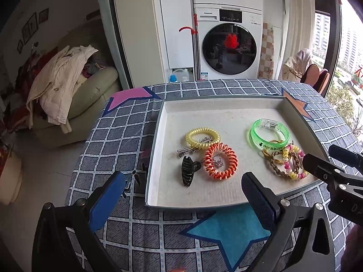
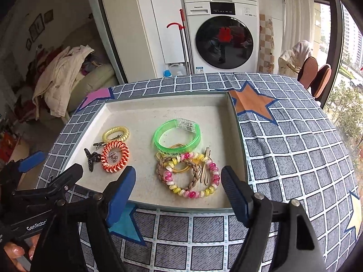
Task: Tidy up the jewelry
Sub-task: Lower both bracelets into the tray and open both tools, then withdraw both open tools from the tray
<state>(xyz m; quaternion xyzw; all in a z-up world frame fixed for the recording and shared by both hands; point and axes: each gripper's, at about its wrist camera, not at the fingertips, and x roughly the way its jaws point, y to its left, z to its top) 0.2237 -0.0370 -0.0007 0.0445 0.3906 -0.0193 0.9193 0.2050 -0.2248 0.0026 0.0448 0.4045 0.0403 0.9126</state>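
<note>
A shallow grey tray (image 1: 156, 136) (image 2: 238, 136) with a white felt floor holds the jewelry. On its left lie a yellow coil band (image 1: 202, 137) (image 2: 115, 133), an orange coil band (image 1: 220, 164) (image 2: 115, 156), a black claw clip (image 1: 187, 173) (image 2: 90, 158) and silver clips (image 1: 186, 150). On its right lie a green bangle (image 1: 268, 136) (image 2: 177, 137), a braided band (image 2: 162, 166) and a pink-yellow bead bracelet (image 1: 295, 163) (image 2: 192, 176). My left gripper (image 1: 182, 191) is open over the tray's near edge. My right gripper (image 2: 178, 189) is open just before the bead bracelet.
The tray sits on a grey checked tablecloth (image 1: 127, 136) (image 2: 295, 158) with coloured stars. A washing machine (image 1: 229, 45) stands behind the table, a sofa with clothes (image 1: 68, 90) at the left, chairs (image 2: 315, 77) at the right by the window.
</note>
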